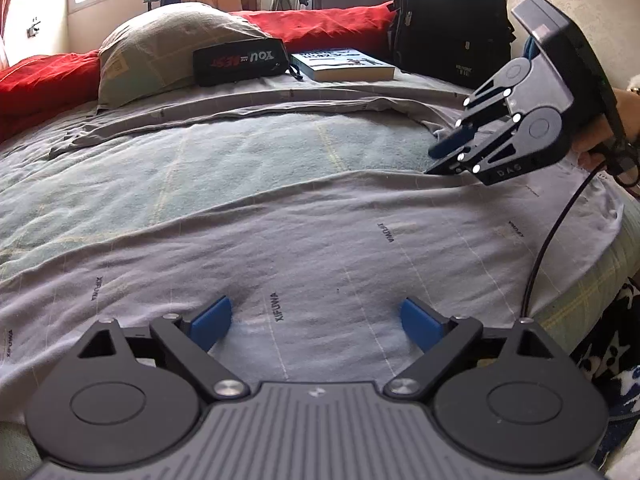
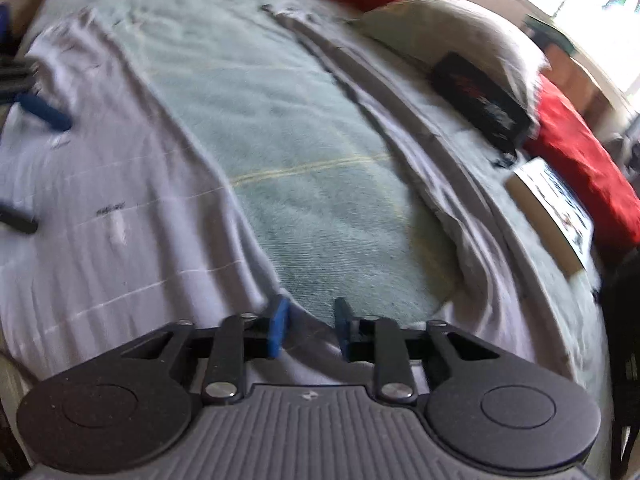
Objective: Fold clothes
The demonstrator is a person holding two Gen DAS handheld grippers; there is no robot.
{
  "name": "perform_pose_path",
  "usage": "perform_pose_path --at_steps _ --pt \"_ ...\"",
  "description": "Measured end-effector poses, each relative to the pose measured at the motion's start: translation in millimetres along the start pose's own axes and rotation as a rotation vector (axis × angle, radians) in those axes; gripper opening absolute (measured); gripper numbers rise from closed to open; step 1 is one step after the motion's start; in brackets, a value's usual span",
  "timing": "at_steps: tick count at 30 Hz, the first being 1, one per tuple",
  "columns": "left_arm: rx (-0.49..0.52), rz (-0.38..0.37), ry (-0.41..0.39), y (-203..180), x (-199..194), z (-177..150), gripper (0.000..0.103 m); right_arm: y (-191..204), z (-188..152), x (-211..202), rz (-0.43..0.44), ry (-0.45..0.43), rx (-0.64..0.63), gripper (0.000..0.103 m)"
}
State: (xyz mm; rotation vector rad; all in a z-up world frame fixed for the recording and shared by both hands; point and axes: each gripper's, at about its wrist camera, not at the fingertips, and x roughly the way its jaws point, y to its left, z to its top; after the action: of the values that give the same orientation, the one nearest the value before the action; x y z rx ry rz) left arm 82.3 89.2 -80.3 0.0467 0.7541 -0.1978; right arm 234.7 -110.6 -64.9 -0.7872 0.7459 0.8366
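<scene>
so the left hand-held gripper point(image 1: 316, 322) hovers spread over the grey garment point(image 1: 360, 240), the right hand-held gripper point(image 2: 308, 326) half-spread at its edge.

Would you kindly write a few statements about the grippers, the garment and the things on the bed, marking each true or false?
1. The left gripper has its blue pads spread wide above the pale lilac garment printed with XIFUWA. True.
2. The right gripper is clamped on the paperback book with the blue and white cover. False: it is at the garment's edge, with a gap between its pads; the book lies far off near the black backpack.
3. The black zip pouch with red and white lettering leans against the grey-green pillow. True.
4. The garment is folded into a neat square. False: it lies spread across the light green bedspread.
</scene>
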Motion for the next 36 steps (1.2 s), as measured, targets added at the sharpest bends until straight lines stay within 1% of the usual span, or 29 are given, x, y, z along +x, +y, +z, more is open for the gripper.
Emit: perform_pose_path --at_steps 3,5,7,9,10,11,13,15,17,20,23,24,28,30,31,32,33,34,35,36 --pt "0.000 0.002 0.003 -0.5 0.3 0.9 0.093 -3.2 2.9 1.2 -0.008 -0.028 0.018 0.008" --pt "0.001 0.015 -0.001 2.0 -2.6 2.6 0.093 -15.3 5.9 3.2 -0.026 -0.066 0.092 0.008" --pt "0.004 0.030 -0.007 5.3 -6.2 4.6 0.093 -28.3 6.2 9.7 -0.002 -0.077 0.182 0.008" --pt "0.006 0.045 -0.013 8.5 -9.9 6.6 0.093 -34.0 3.7 11.2 0.014 -0.084 0.231 0.009" --pt "0.008 0.053 -0.016 10.1 -11.7 7.6 0.093 -36.1 1.5 8.4 0.015 -0.091 0.254 0.012" --pt "0.009 0.060 -0.019 11.7 -13.6 8.7 0.093 -39.2 -1.5 1.3 0.010 -0.105 0.292 0.021" --pt "0.011 0.075 -0.026 14.9 -17.2 10.7 0.093 -47.4 -10.2 -19.9 0.001 -0.150 0.384 0.030" --pt "0.011 0.101 -0.029 20.9 -19.9 12.4 0.093 -50.7 -21.5 -40.4 -0.017 -0.174 0.448 0.034" --pt "-0.001 0.165 -0.018 36.0 -19.5 12.8 0.093 -49.6 -34.3 -49.5 -0.044 -0.151 0.483 0.037" --pt "-0.044 0.222 0.026 62.9 -12.8 10.3 0.093 -44.3 -47.6 -33.5 -0.054 -0.089 0.504 0.038" --pt "-0.087 0.211 0.052 79.2 -13.6 7.0 0.093 -49.0 -48.3 -4.0 -0.063 -0.063 0.554 0.038" --pt "-0.101 0.204 0.060 84.1 -14.2 5.9 0.093 -52.0 -47.9 2.3 -0.063 -0.066 0.571 0.039" --pt "-0.159 0.177 0.091 103.6 -16.9 1.3 0.093 -66.1 -37.6 6.9 -0.053 -0.083 0.637 0.045" --pt "-0.150 0.192 0.087 111.0 -24.1 0.2 0.093 -63.3 -37.3 -5.1 -0.061 -0.090 0.636 0.049" --pt "-0.141 0.204 0.082 114.4 -28.5 -0.2 0.093 -60.0 -38.0 -12.8 -0.069 -0.094 0.631 0.055" --pt "-0.132 0.215 0.078 117.8 -32.8 -0.5 0.093 -54.8 -40.0 -22.1 -0.070 -0.102 0.625 0.063" --pt "-0.138 0.221 0.077 123.7 -36.4 -2.1 0.093 -48.3 -42.8 -32.1 -0.064 -0.112 0.620 0.068" --pt "-0.160 0.220 0.079 132.1 -38.5 -4.5 0.093 -41.9 -45.6 -42.1 -0.059 -0.122 0.615 0.077" --pt "-0.190 0.212 0.081 141.4 -39.6 -7.8 0.093 -34.4 -49.3 -50.4 -0.051 -0.129 0.612 0.083" --pt "-0.230 0.200 0.087 151.8 -39.9 -12.7 0.093 -25.9 -54.0 -56.9 -0.041 -0.135 0.610 0.087"
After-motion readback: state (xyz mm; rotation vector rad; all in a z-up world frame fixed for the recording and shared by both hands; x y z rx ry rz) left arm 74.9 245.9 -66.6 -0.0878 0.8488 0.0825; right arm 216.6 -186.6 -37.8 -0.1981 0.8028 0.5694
